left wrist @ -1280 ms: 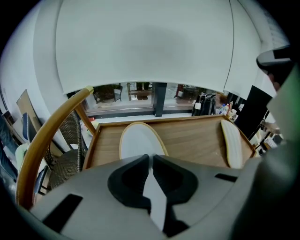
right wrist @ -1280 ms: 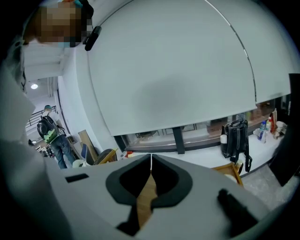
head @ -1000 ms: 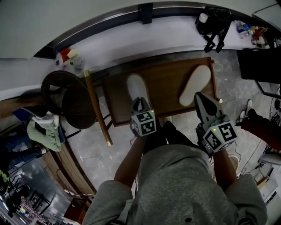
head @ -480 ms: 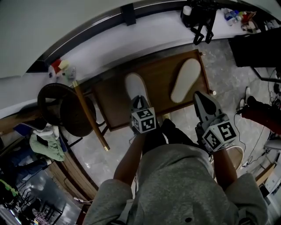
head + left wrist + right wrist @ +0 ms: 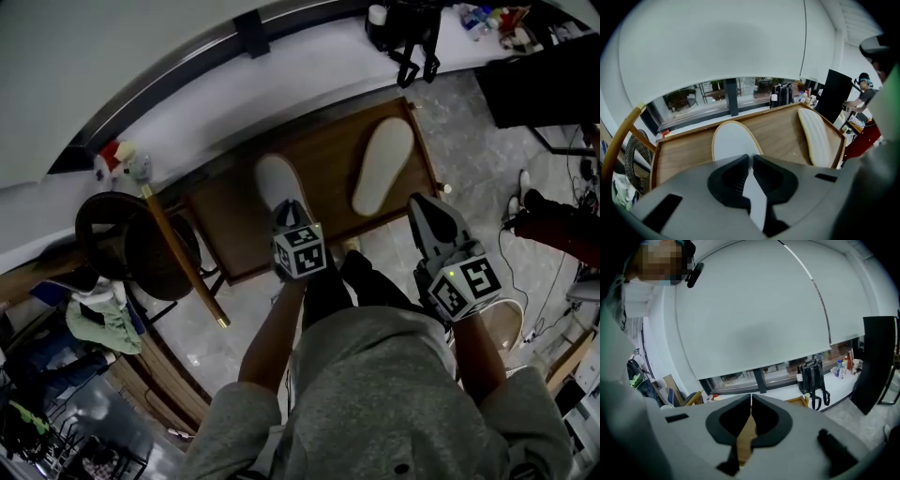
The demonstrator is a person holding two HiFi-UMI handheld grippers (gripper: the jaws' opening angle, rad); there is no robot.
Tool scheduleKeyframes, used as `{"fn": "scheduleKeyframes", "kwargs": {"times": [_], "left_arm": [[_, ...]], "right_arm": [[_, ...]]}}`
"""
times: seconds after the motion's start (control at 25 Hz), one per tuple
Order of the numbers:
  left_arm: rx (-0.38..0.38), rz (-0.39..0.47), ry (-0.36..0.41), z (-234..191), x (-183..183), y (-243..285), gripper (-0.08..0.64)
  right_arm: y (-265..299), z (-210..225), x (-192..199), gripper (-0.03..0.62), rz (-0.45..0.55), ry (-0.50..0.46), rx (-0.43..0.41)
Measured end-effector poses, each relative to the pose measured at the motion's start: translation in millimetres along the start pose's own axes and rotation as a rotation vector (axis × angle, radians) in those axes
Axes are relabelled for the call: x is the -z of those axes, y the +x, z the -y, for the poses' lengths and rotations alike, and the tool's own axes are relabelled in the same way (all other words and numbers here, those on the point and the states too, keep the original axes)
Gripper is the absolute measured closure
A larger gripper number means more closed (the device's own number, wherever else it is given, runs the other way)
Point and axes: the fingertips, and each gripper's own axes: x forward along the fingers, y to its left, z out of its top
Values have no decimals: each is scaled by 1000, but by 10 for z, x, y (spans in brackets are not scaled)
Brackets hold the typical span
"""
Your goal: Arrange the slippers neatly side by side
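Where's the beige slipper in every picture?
Head view: the beige slipper lies tilted on the wooden table's right half.
Left gripper view: at right, along the table's edge.
Right gripper view: not in it.
Shared landmark: the black backpack on the white ledge, in all three.

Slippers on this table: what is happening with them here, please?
A person stands over a low table with a gripper in each hand. Two slippers lie on it, apart and not parallel. The left gripper seems to pinch the near end of the left slipper. The right gripper, shut and empty, is clear of the right slipper.
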Motion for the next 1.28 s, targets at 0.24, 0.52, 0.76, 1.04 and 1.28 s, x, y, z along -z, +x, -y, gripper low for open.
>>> {"fn": "scheduleKeyframes", "kwargs": {"times": [0.24,0.52,0.76,1.04,1.28], "left_arm": [[-9,-5,-10,12,0,30,519],[19,10,-27,122,-11,-38,425],[33,40,-64,190,-63,-262,393],[15,138,-148,165,-151,-827,393],[-38,206,-169,110,-131,-1285,448]], "right_arm": [[-91,84,20,566,4,1,8],[-176,198,103,566,-11,-1,10],[-34,437,424,566,-63,49,0],[224,859,829,565,-93,172,3],[526,1141,1210,560,-143,238,22]]}}
